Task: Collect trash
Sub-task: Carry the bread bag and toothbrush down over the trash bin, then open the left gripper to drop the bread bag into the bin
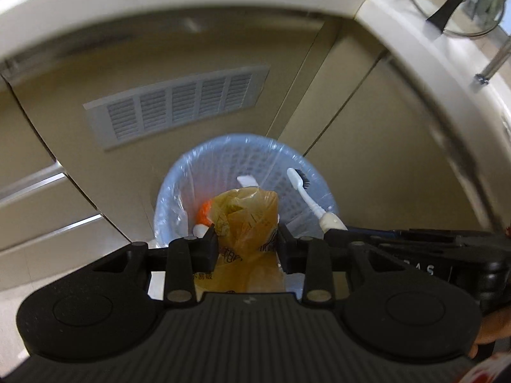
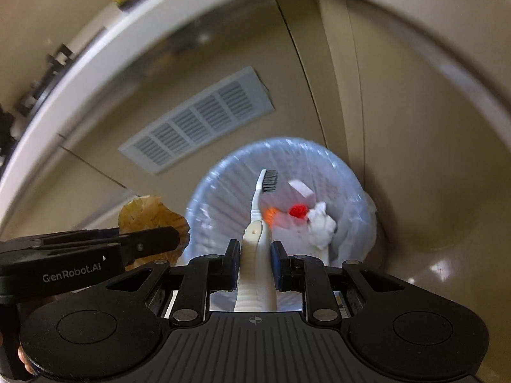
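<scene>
The waste basket (image 1: 179, 191) — a pale blue mesh bin lined with a clear plastic bag — stands on the floor against a beige cabinet front (image 1: 80, 111), below a grey louvred vent (image 1: 179, 105) at its 11 o'clock in the left wrist view; inside it lie a crumpled white tissue (image 2: 321, 225), a red scrap (image 2: 298, 210), an orange scrap (image 2: 270, 215) and a white block (image 2: 301, 191). The left tool (image 1: 247, 242) is clenched on a yellowish-brown plastic bag (image 1: 246, 220), crumpled and printed with dark characters, its pads pressing the bag from both sides; the bag hangs over the basket's near rim at 6 o'clock. The right tool (image 2: 255, 255) grasps a toothbrush (image 2: 255, 255) by its cream ribbed handle; the white neck and dark bristled head point toward 12 o'clock, over the basket's opening. In the right wrist view the left tool lies at 9 o'clock, just beside the basket, with the brown bag bulging past its tip. Above runs the pale curved edge of the desk (image 1: 191, 3); a glass pot lid (image 1: 456, 3) with a black handle sits on it at 1 o'clock in the left view. Part of a hand (image 1: 491, 325) shows at 4 o'clock.
</scene>
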{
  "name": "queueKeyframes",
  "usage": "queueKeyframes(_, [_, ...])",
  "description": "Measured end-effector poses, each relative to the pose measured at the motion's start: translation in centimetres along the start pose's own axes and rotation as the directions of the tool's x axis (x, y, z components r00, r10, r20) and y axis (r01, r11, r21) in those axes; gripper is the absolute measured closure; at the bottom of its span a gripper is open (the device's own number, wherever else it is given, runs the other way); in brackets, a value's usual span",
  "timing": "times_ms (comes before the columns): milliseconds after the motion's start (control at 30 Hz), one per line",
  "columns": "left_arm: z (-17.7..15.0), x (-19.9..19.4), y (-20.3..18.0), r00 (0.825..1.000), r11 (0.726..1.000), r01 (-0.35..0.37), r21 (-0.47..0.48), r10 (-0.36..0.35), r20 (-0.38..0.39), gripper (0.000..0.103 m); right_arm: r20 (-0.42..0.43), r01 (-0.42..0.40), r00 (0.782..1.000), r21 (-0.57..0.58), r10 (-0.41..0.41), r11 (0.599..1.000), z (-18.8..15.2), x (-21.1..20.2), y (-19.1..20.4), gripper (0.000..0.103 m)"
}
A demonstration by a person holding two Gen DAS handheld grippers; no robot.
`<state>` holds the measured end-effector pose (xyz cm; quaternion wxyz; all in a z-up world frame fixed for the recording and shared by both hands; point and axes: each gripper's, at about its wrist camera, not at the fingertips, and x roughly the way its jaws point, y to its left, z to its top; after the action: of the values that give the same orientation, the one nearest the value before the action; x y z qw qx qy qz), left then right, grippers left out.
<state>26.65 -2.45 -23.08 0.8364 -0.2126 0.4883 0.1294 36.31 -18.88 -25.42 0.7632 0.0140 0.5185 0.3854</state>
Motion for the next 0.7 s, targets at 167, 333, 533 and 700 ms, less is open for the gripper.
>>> queueKeyframes(167, [0.2, 4.2, 0.5, 0.999, 1.000, -0.019, -0.015, 0.018, -0.046, 0.070, -0.029, 0.025, 0.999, 0.031, -0.024, 0.999, -0.1, 2.7, -1.4, 0.082])
queueKeyframes(333, [0.3, 6.8, 1.2, 0.998, 0.999, -0.034, -0.017, 0.033, -0.061, 0.068, -0.050, 0.046, 0.998, 0.057, -0.043, 0.997, 0.1, 4.7, -2.3, 0.082])
queueKeyframes(533, [1.1, 9.1, 1.5, 0.996, 0.999, -0.042, -0.012, 0.041, -0.079, 0.061, -0.053, 0.058, 0.997, 0.072, -0.054, 0.996, 0.7, 5.8, -2.9, 0.082])
queueKeyframes(700, [1.5, 9.5, 1.7, 0.996, 0.999, -0.037, -0.017, 0.036, -0.076, 0.049, -0.051, 0.067, 0.997, 0.088, -0.062, 0.994, 0.9, 6.3, -3.1, 0.082])
